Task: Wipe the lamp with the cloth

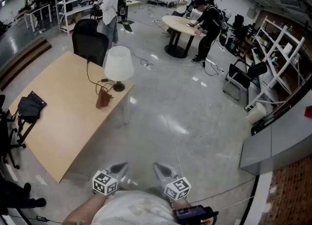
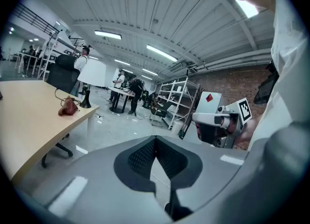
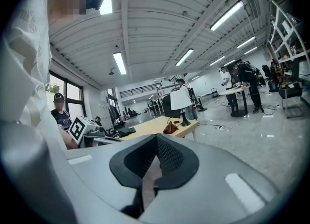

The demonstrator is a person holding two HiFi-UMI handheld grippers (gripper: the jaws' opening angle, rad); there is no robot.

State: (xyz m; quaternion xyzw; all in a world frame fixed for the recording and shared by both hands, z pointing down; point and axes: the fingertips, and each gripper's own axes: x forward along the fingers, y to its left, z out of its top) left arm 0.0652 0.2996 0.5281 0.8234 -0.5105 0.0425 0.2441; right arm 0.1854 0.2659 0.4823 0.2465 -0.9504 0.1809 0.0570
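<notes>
A lamp (image 1: pixel 118 65) with a white shade and a dark foot stands near the far right edge of the light wooden table (image 1: pixel 58 121). A crumpled brown cloth (image 1: pixel 104 98) lies just in front of it. My left gripper (image 1: pixel 119 169) and right gripper (image 1: pixel 163 170) are side by side close to my body, off the table's near corner, far from both. Each is shut with nothing between its jaws. The left gripper view shows the lamp (image 2: pixel 92 72) and cloth (image 2: pixel 68 107) at the left. In the right gripper view the lamp (image 3: pixel 181 99) and cloth (image 3: pixel 170 128) are far ahead.
A black bag (image 1: pixel 30 106) lies on the table's left part and a black cable (image 1: pixel 91 75) runs from the lamp. A black chair (image 1: pixel 90 39) stands behind the table. Several people stand further back, some at a round table (image 1: pixel 184 24). White shelves (image 1: pixel 273 58) stand at the right.
</notes>
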